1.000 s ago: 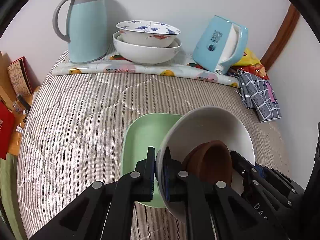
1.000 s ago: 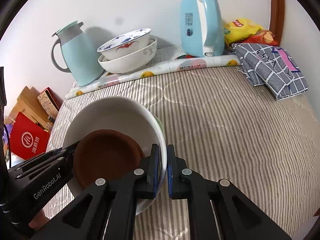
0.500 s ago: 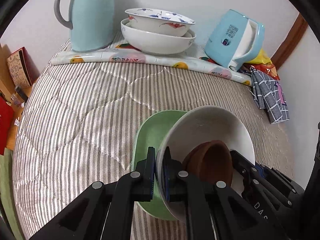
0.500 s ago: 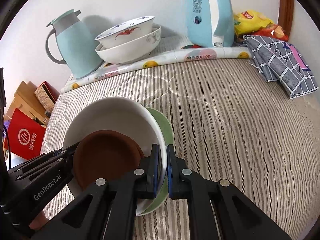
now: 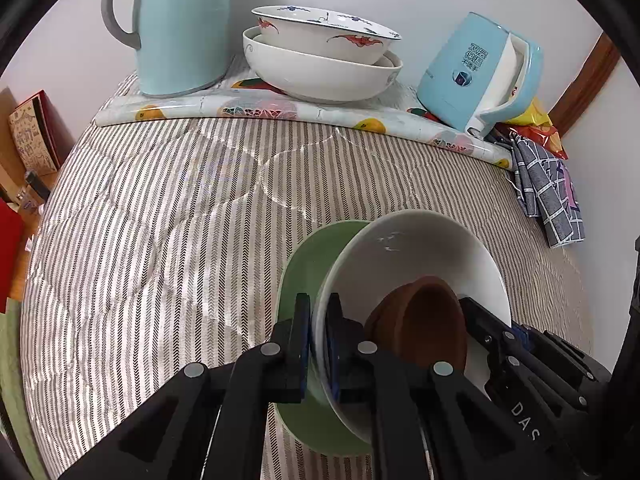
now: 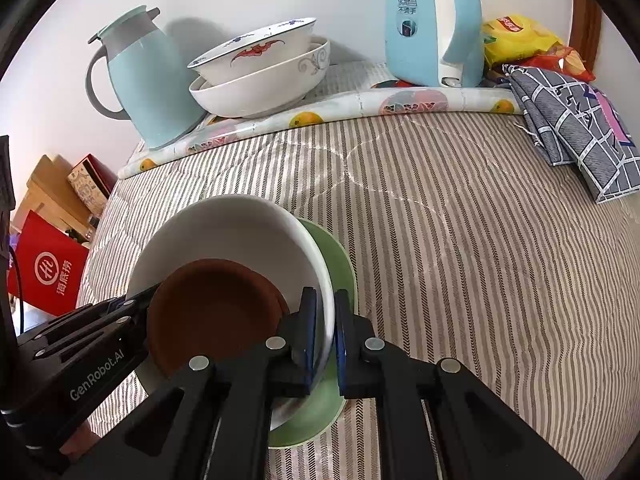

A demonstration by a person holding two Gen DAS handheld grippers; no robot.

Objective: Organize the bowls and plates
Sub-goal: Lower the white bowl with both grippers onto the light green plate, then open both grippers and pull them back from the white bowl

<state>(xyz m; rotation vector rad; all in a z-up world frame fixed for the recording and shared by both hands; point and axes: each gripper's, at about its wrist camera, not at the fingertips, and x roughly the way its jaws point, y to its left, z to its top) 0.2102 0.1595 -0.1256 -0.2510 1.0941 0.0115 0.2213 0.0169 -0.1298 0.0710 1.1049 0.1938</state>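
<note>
Large white ceramic bowl (image 5: 412, 256) is sitting tilted over a pale green plate (image 5: 304, 264) on the striped quilted cloth (image 5: 160, 220), near its front edge. A small brown clay bowl (image 6: 212, 312) is lying inside the white one. Left gripper (image 5: 319, 340) is clamping the white bowl's left rim; right gripper (image 6: 325, 332) is clamping its right rim. Two stacked patterned white bowls (image 5: 320, 60) are standing at the back between a pale blue jug (image 5: 180, 28) and a blue kettle (image 5: 476, 72).

Green plate (image 5: 298, 264) mostly hidden beneath white bowl (image 5: 416, 248)
</note>
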